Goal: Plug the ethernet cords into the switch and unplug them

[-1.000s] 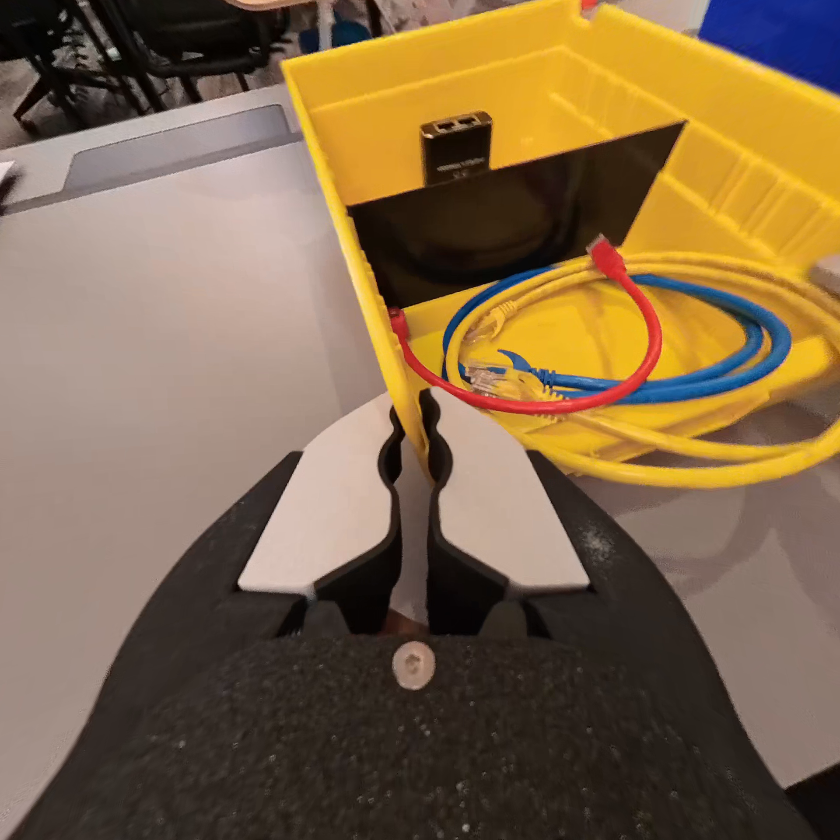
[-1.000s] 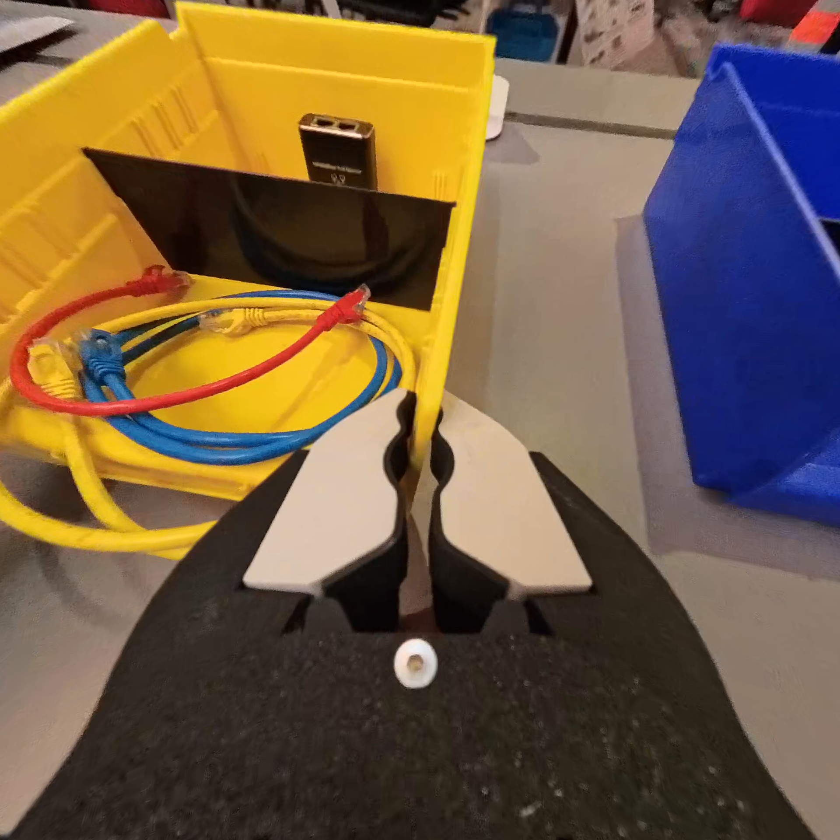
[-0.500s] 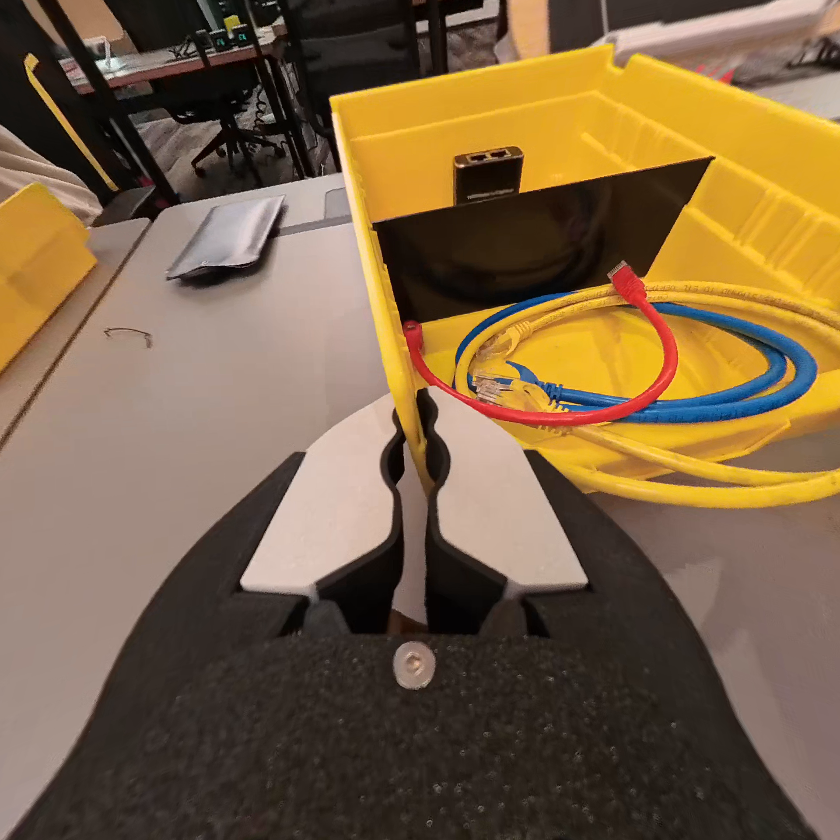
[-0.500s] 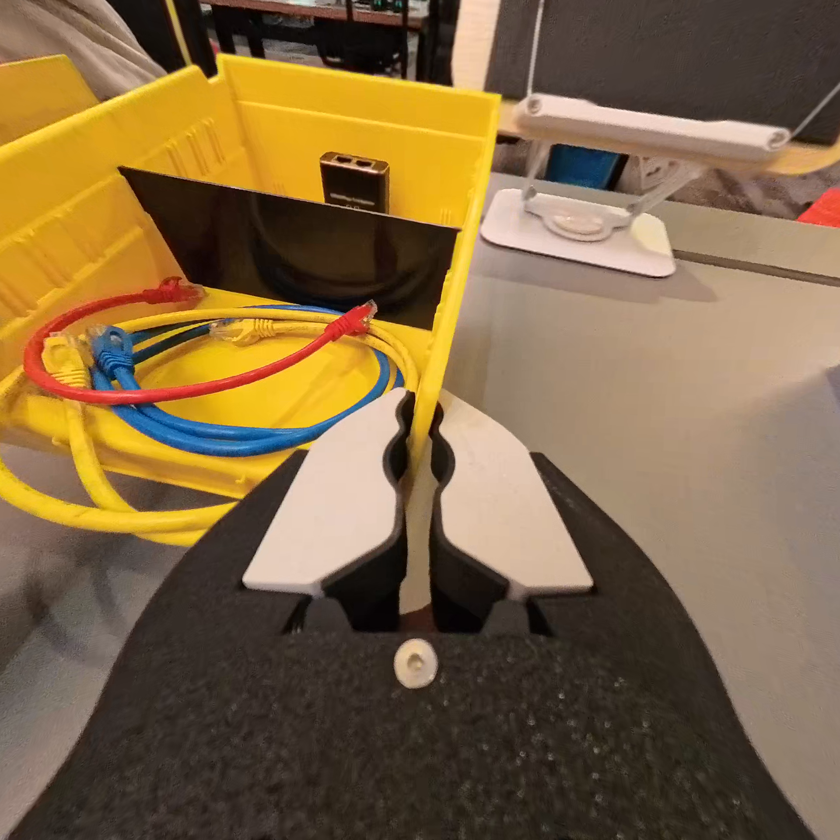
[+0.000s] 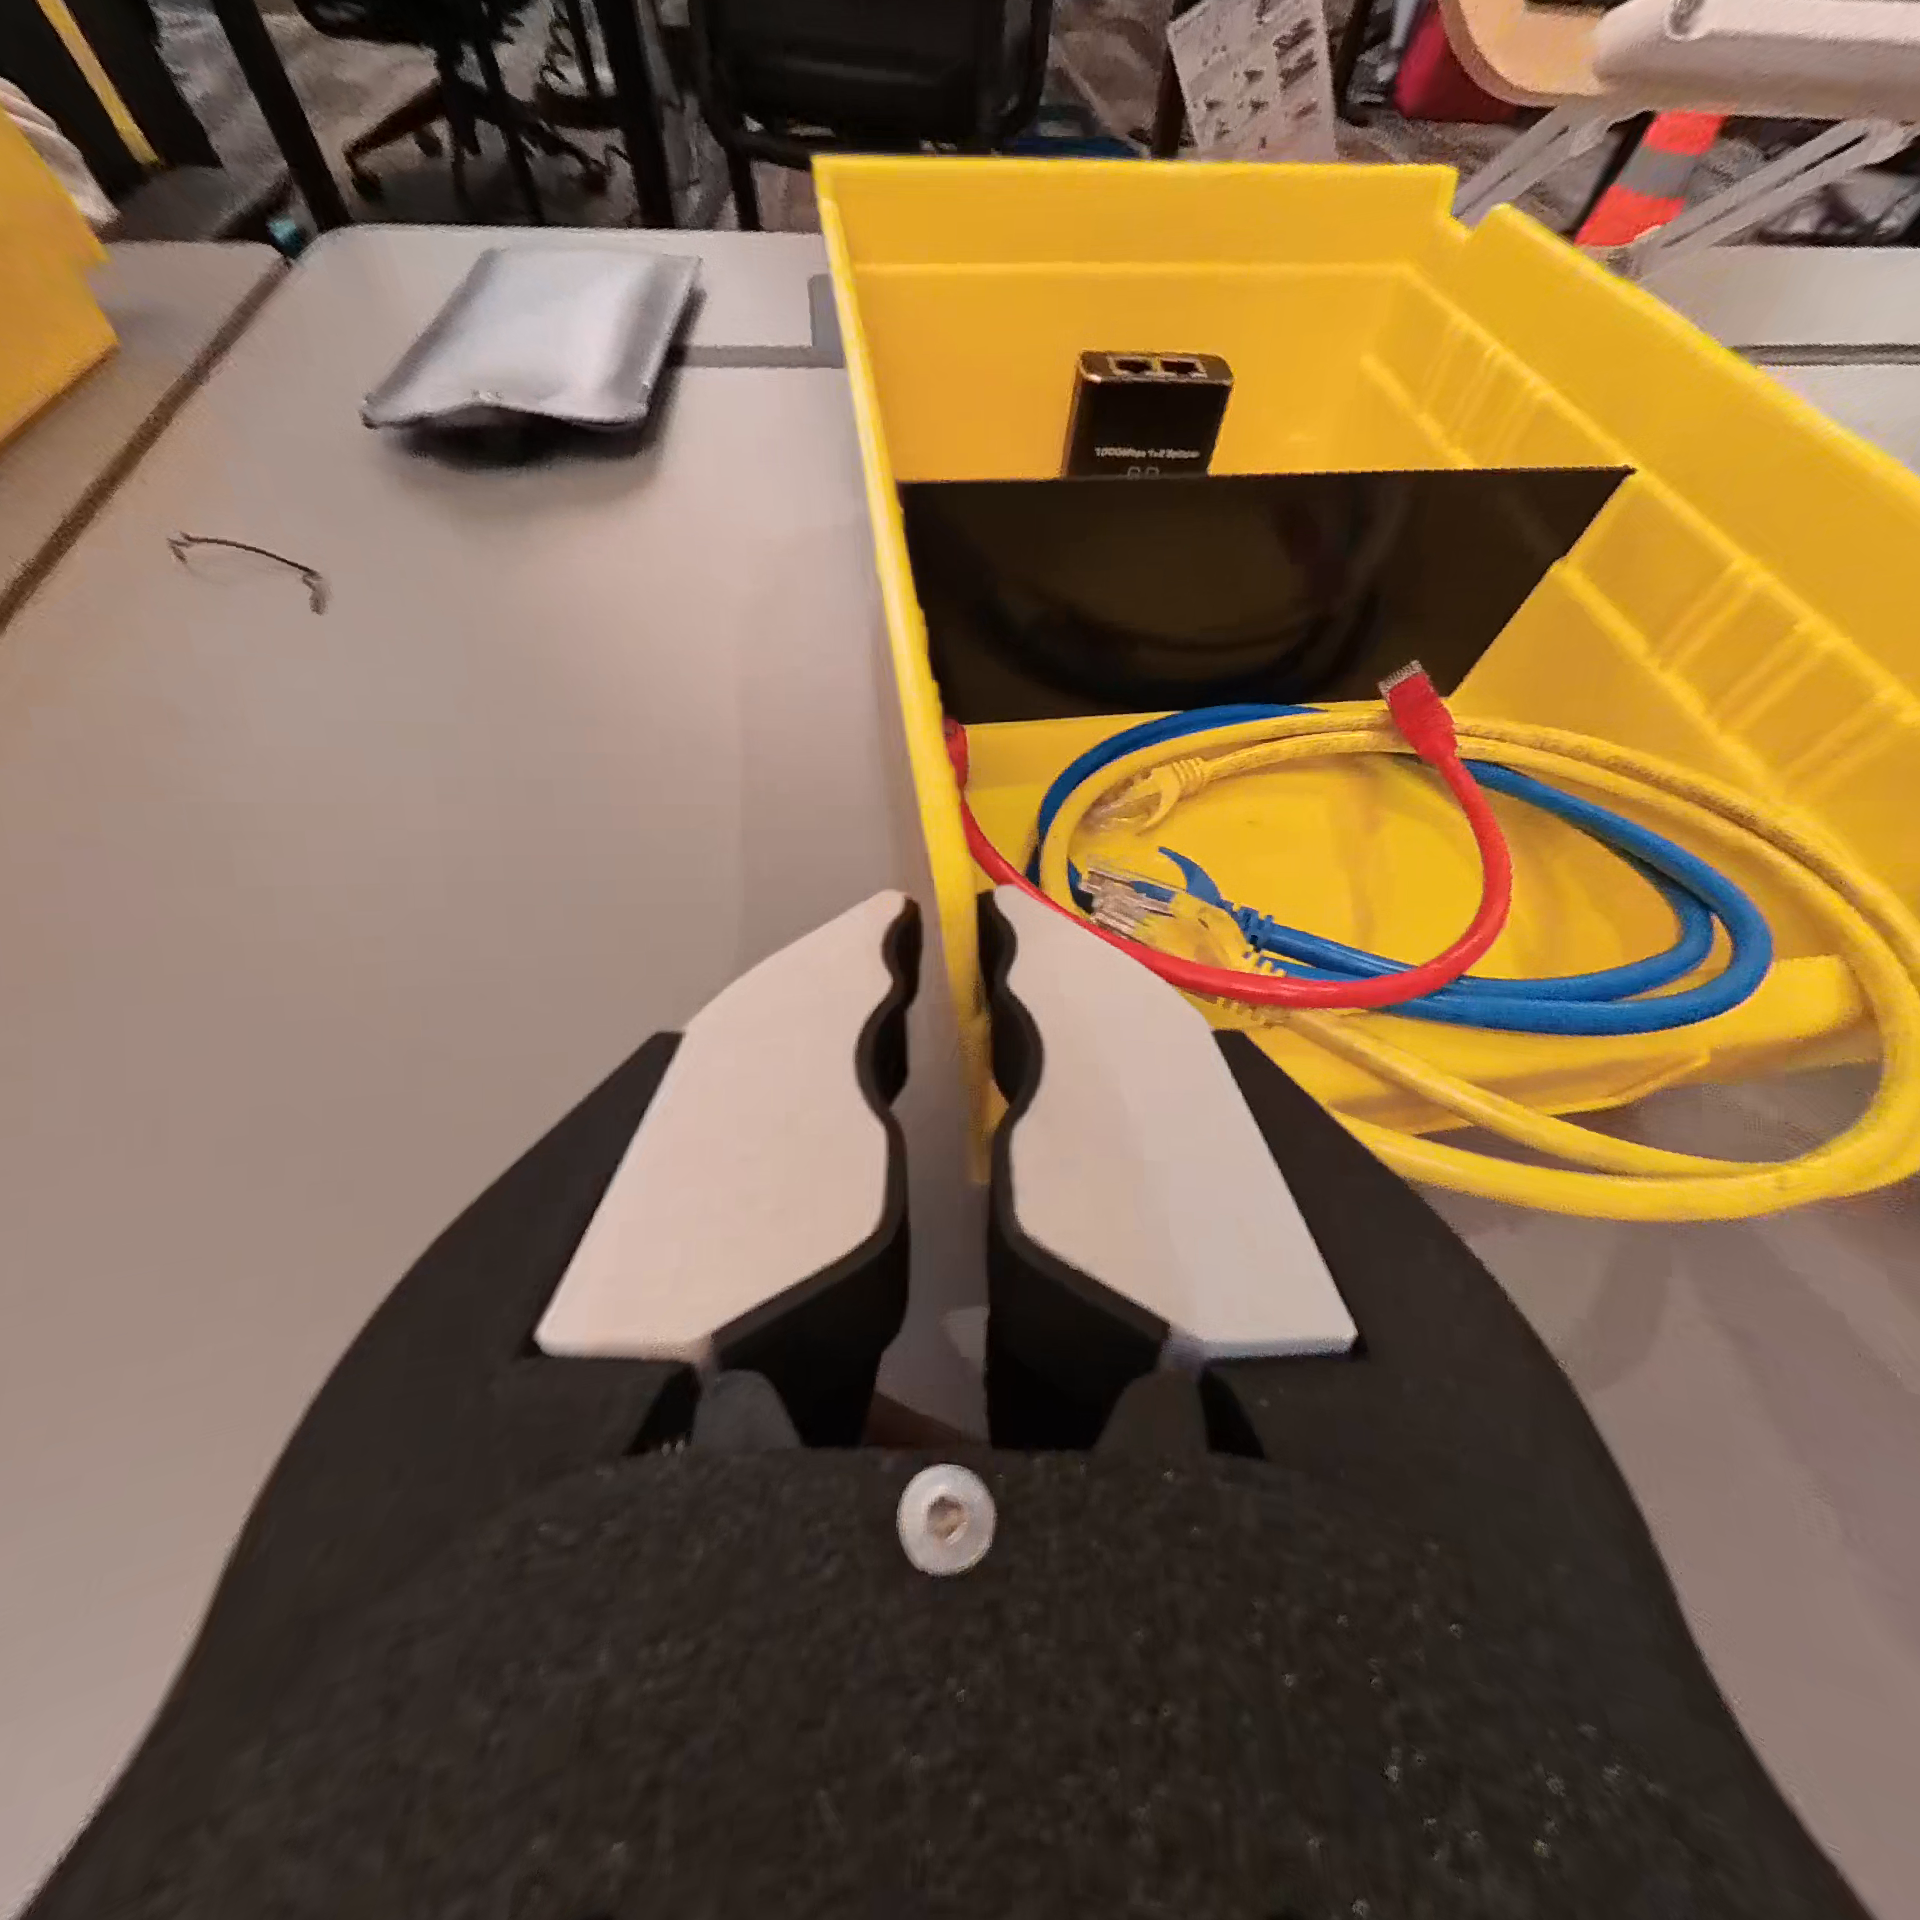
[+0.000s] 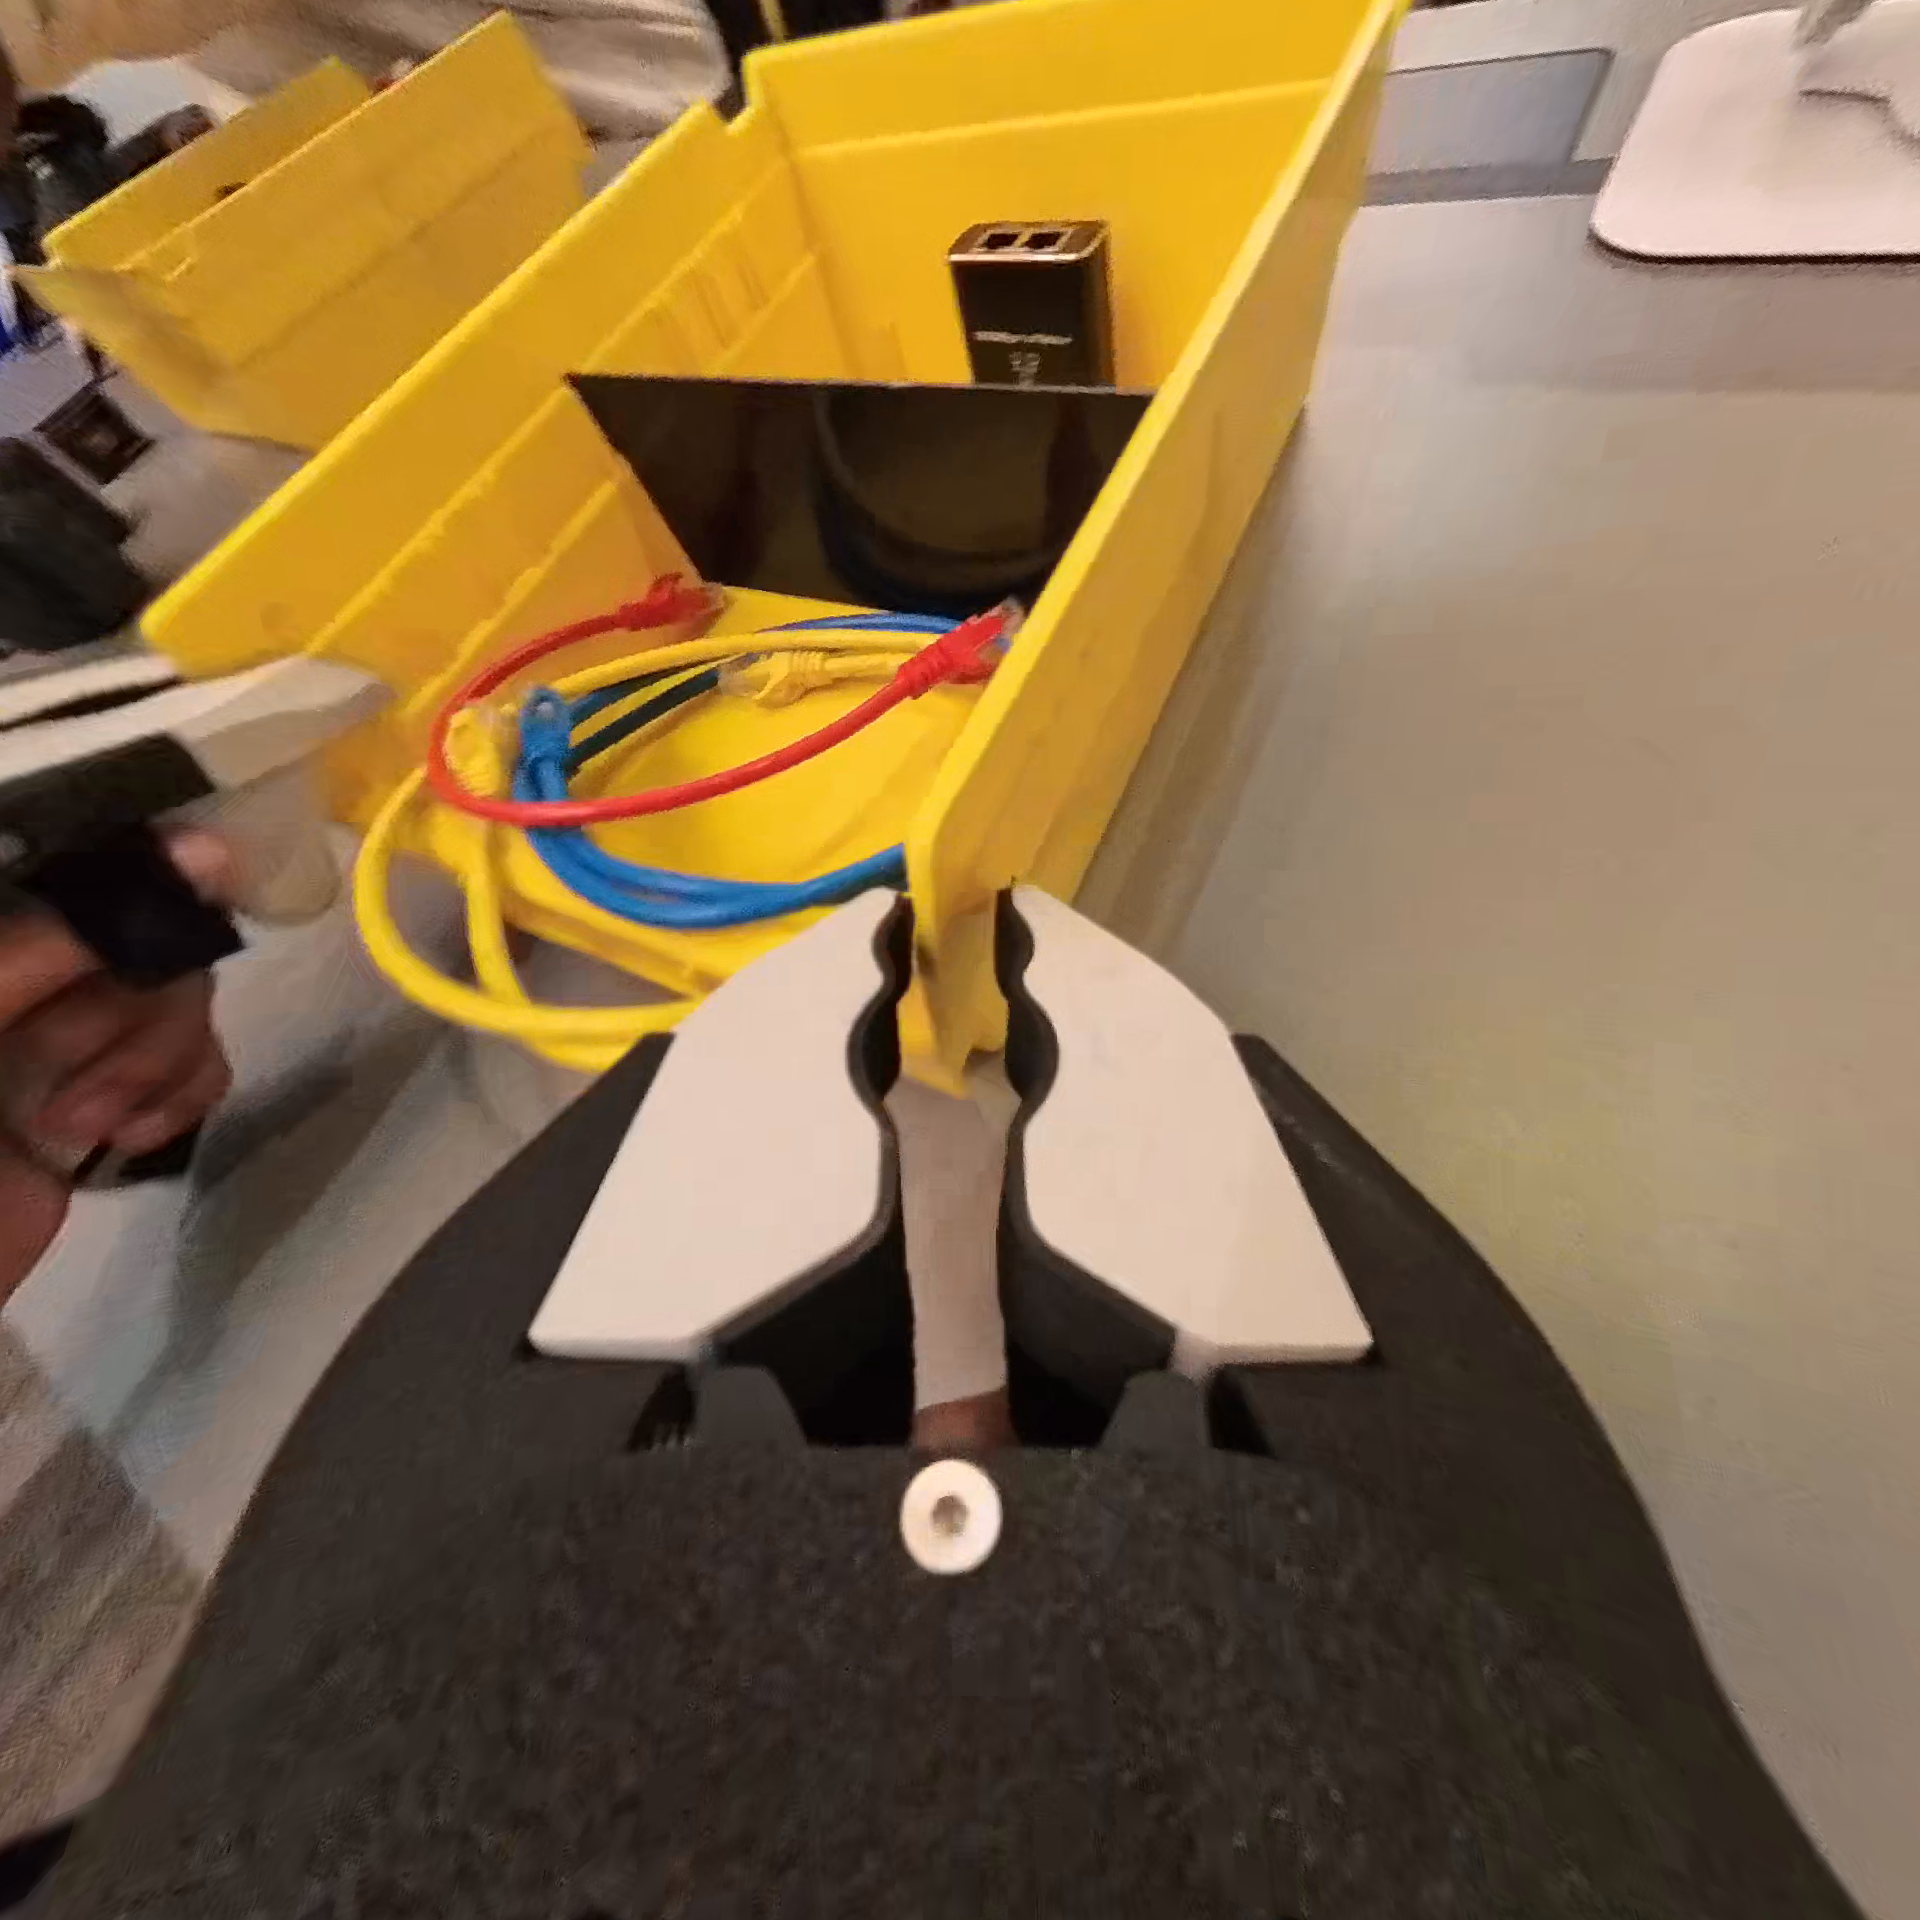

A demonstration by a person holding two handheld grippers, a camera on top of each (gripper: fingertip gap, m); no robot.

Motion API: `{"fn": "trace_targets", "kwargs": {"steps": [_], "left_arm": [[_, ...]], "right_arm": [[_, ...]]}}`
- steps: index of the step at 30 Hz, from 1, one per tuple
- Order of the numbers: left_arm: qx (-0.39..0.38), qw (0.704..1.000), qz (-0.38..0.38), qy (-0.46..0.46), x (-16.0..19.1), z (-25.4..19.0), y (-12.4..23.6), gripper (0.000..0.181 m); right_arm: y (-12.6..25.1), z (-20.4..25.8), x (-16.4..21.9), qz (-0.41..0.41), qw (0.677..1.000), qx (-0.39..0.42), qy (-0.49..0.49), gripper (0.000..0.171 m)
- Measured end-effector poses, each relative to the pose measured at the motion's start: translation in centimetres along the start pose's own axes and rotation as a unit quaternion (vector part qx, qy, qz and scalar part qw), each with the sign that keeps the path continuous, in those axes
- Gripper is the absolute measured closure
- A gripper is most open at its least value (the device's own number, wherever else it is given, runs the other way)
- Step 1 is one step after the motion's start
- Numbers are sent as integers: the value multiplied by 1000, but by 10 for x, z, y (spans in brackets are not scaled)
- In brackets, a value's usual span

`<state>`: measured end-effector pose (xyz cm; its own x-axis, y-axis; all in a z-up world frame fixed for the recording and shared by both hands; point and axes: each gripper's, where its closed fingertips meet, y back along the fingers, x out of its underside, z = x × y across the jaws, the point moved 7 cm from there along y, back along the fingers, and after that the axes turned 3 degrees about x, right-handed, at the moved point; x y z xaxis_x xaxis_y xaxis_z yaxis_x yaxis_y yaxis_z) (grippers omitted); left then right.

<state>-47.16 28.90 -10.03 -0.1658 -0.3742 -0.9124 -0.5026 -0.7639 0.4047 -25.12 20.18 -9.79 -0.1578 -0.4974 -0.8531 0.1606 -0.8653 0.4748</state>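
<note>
A yellow bin (image 5: pixel 1143 281) stands on the grey table. A small black switch (image 5: pixel 1151 416) with two ports on top stands upright in its back part, behind a black divider (image 5: pixel 1195 582). In front lie coiled red (image 5: pixel 1475 852), blue (image 5: pixel 1662 977) and yellow (image 5: pixel 1766 1174) ethernet cords, all unplugged. My left gripper (image 5: pixel 948 925) is shut on the bin's left wall at its front corner. My right gripper (image 6: pixel 954 914) is shut on the bin's right wall (image 6: pixel 1195 468) at its front corner. The switch (image 6: pixel 1039 301) and the red cord (image 6: pixel 727 774) also show in the right wrist view.
A grey pouch (image 5: pixel 540 353) and a thin bent wire (image 5: pixel 249 566) lie on the table left of the bin. Another yellow bin (image 6: pixel 312 239) stands farther left. A white stand base (image 6: pixel 1766 156) sits at the back right. Chairs stand beyond the table. The gap from one gripper's tips to the other's is roughly 20 cm.
Both grippers kept their hold on the bin walls while the bin and views swung round. The blue bin left the right wrist view; the other gripper and hand came into it.
</note>
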Motion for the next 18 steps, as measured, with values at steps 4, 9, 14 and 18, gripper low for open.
{"fn": "trace_targets", "kwargs": {"steps": [4,9,14,18], "left_arm": [[-26,1000,-10,-5,-2,2,5,161],[-27,999,-22,8,-3,1,11,161],[-50,998,-44,8,-9,-3,34,161],[-69,976,-197,66,-35,-10,76,167]], "right_arm": [[42,-14,6,20,994,-79,77,148],[105,-84,20,-13,987,-47,153,148],[166,-181,31,-54,997,11,62,147],[227,-247,22,-147,987,4,-56,146]]}}
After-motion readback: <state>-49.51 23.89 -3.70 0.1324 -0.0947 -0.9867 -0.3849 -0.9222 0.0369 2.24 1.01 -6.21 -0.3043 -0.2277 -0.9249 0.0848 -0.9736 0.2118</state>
